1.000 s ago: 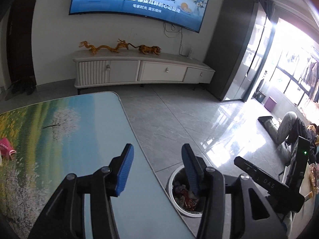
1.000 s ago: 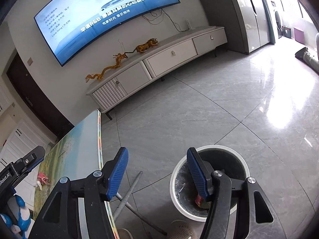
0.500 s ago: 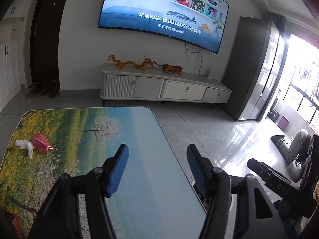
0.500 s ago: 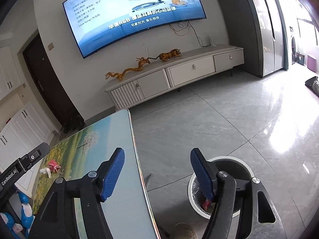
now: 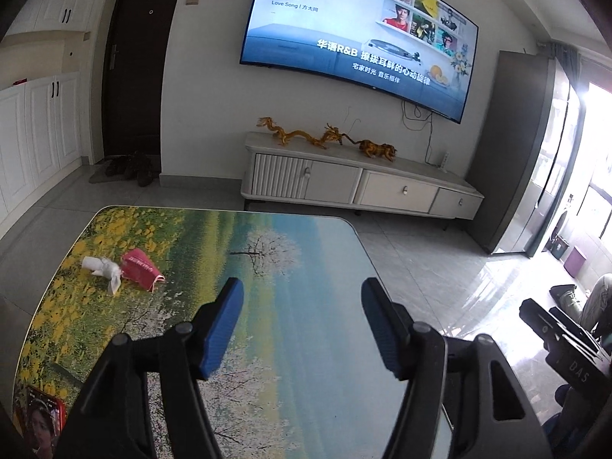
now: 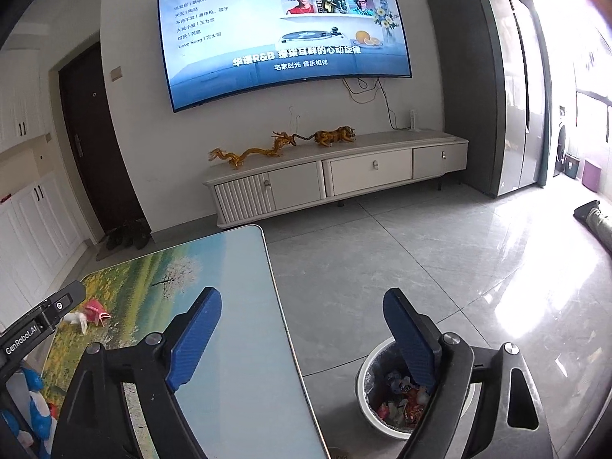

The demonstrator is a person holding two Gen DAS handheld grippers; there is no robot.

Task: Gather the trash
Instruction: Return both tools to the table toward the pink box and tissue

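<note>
A red wrapper [image 5: 140, 270] and a crumpled white tissue [image 5: 102, 270] lie together on the far left of the landscape-print table [image 5: 290, 306]; both show small in the right wrist view, wrapper [image 6: 93, 311] and tissue [image 6: 78, 320]. My left gripper [image 5: 302, 317] is open and empty above the table's middle, well short of the trash. My right gripper [image 6: 302, 334] is open and empty over the table's right edge. A white trash bin [image 6: 373, 359] with a liner and colourful wrappers stands on the floor right of the table.
A red phone-like item [image 5: 42, 417] lies at the table's near left corner. A blue and white toy [image 6: 36, 405] sits low left in the right wrist view. A TV cabinet [image 5: 359, 187] stands against the far wall. A person sits at far right [image 5: 600, 298].
Both grippers have swung left and up, from over the bin and floor toward the table. The wrapper and tissue have come into fuller view. Both stay open.
</note>
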